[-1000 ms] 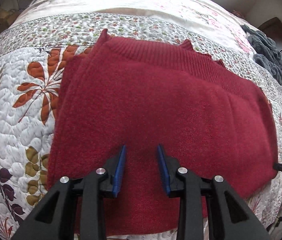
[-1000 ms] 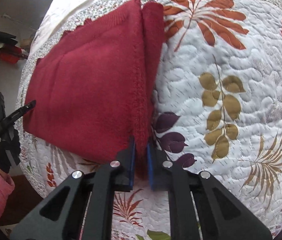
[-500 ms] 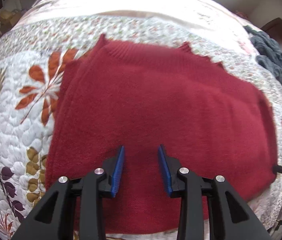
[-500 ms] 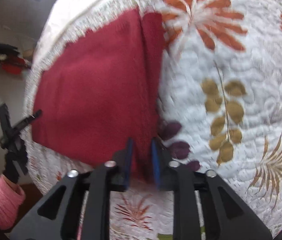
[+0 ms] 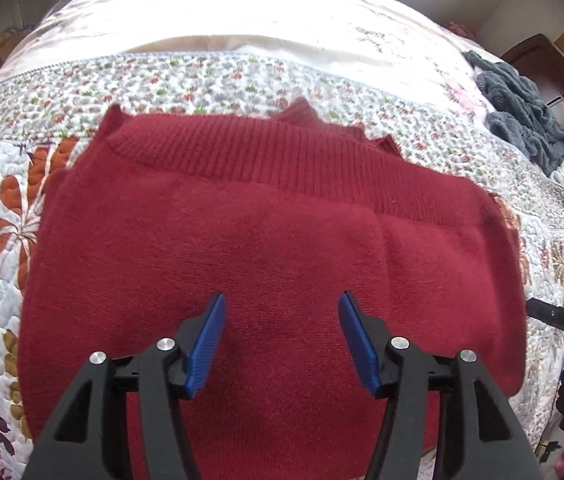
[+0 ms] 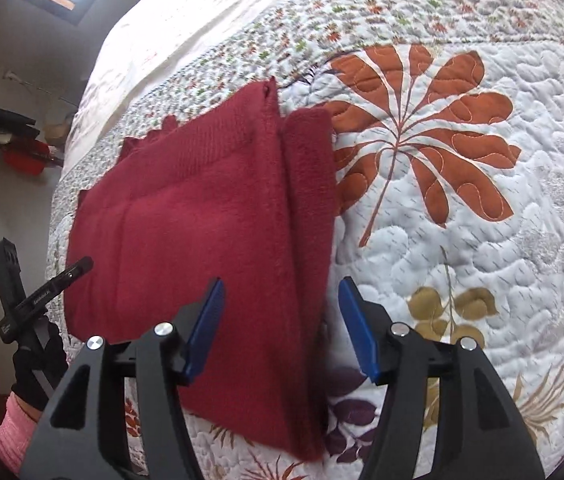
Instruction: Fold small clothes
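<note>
While the red sweater (image 5: 274,240) lies folded flat on the leaf-print quilt (image 6: 462,240), I hold both grippers over it.
My left gripper (image 5: 282,344) is spread wide above its middle; my right gripper (image 6: 280,326) gapes over its folded edge, gripping nothing.

White lettering on the black plastic gripper handle (image 5: 562,317) at the right edge of the left wrist view, too small to read, similar tiny print lower left of the right wrist view, illegible.
</note>
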